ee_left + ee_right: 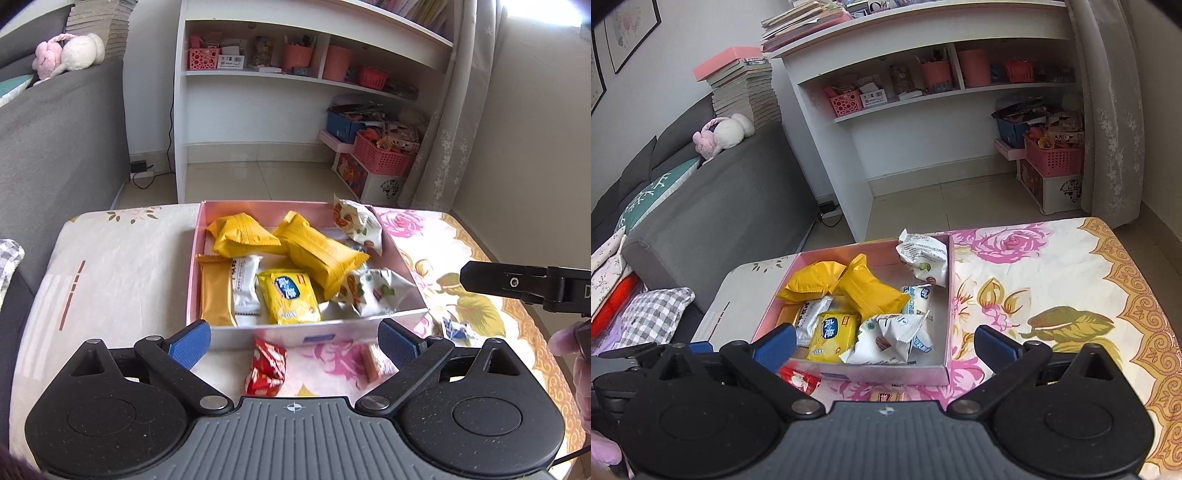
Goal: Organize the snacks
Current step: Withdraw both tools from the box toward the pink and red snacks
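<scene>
A pink box (192,280) on the flowered tablecloth holds several snack packets: yellow ones (321,251), a white one (245,288), an orange bar (216,295). The box also shows in the right wrist view (947,295). In front of the box lie a red packet (266,363), an orange-pink packet (375,362) and a blue-white one (456,328). My left gripper (293,341) is open and empty just above the red packet. My right gripper (884,345) is open and empty, over the box's near edge; it shows at the right of the left wrist view (517,284).
A grey sofa (713,206) stands left of the table, with cushions and a plush toy (724,134). A white shelf unit (295,92) and pink baskets (384,155) stand behind on the tiled floor. The tablecloth (1052,280) extends right of the box.
</scene>
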`<move>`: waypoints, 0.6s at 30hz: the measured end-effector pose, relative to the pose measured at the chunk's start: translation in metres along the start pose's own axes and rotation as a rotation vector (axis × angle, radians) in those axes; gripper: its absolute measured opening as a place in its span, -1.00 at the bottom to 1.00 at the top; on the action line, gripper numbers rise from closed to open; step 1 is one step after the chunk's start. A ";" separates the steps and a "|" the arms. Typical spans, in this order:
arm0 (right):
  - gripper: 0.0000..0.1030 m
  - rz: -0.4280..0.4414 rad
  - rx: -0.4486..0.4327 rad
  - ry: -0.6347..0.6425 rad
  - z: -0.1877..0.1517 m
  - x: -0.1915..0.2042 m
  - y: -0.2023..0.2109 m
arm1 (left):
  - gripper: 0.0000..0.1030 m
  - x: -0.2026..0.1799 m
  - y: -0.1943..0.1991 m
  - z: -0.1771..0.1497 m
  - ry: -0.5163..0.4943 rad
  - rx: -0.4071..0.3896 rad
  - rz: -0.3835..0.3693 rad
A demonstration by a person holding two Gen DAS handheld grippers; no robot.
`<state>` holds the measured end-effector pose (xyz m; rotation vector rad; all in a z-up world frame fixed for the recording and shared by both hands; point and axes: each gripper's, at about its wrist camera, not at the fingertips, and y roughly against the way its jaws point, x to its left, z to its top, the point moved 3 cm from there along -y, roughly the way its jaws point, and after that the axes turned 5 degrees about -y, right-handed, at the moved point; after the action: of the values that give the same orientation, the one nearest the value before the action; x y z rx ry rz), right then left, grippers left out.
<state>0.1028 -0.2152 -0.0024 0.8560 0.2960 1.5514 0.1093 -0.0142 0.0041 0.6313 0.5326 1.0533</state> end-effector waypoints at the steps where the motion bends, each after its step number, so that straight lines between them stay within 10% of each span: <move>1: 0.88 0.000 0.003 -0.001 -0.003 0.000 0.001 | 0.91 0.000 0.003 -0.003 -0.001 0.001 0.000; 18: 0.88 -0.020 -0.018 0.136 -0.065 0.003 0.005 | 0.95 0.045 0.010 -0.062 -0.006 0.002 0.037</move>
<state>0.0566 -0.1948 -0.0431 0.7325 0.3868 1.5946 0.0799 0.0440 -0.0374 0.6475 0.5189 1.0854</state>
